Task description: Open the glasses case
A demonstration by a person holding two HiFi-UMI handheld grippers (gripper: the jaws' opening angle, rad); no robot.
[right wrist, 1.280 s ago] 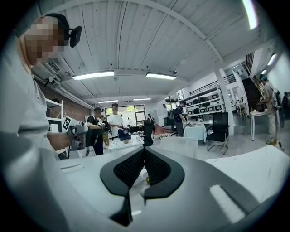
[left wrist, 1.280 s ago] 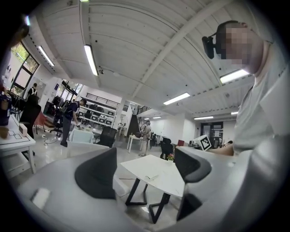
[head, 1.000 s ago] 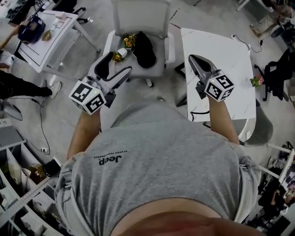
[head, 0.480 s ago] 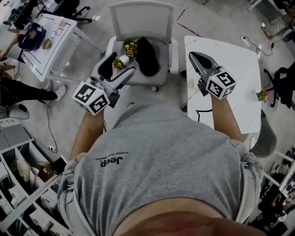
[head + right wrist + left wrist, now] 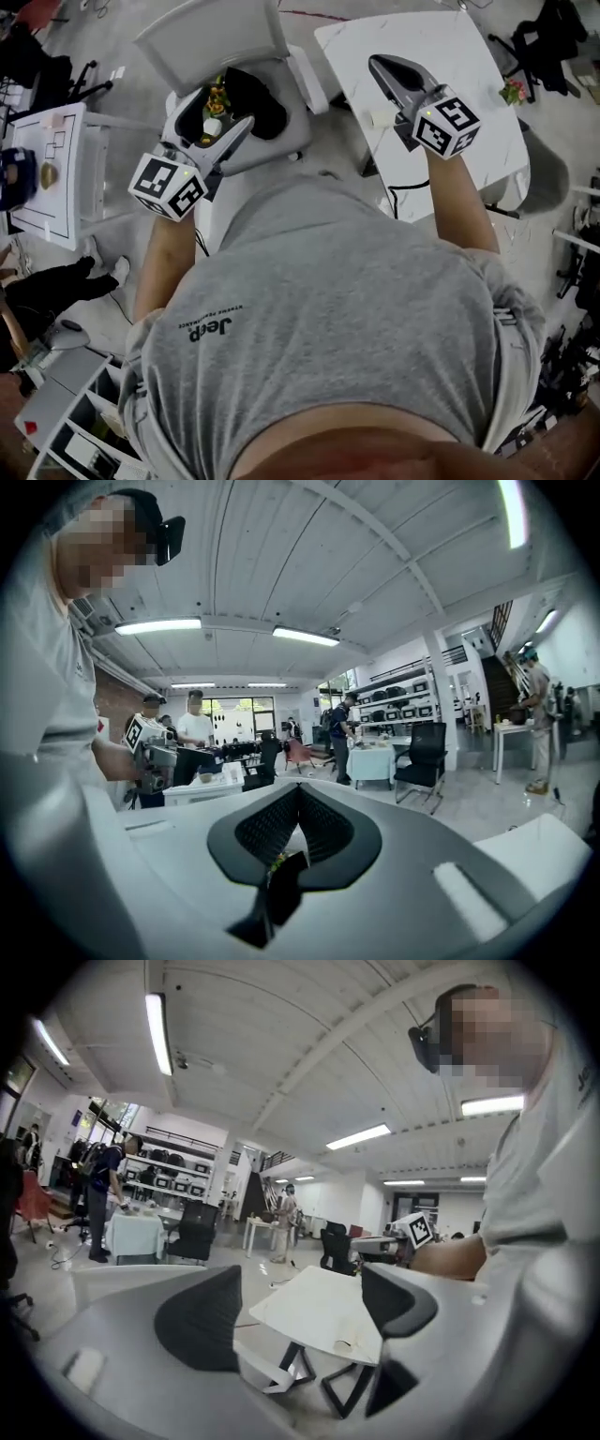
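1. Gray floor lies under a white chair, and a white surface stands just right of the chair.
2. On the chair seat I see a black thing. I think it is the glasses case, but I cannot be sure.
3. Some small flowers and a little white cup sit on the seat too, just left of the case.
4. My left tongs hang over the left side of the chair seat. They are spread wide and hold nothing.
5. My right tongs are off to the right of the chair, over the white surface. They are pressed together with nothing between them.
6. Neither pair touches the case.
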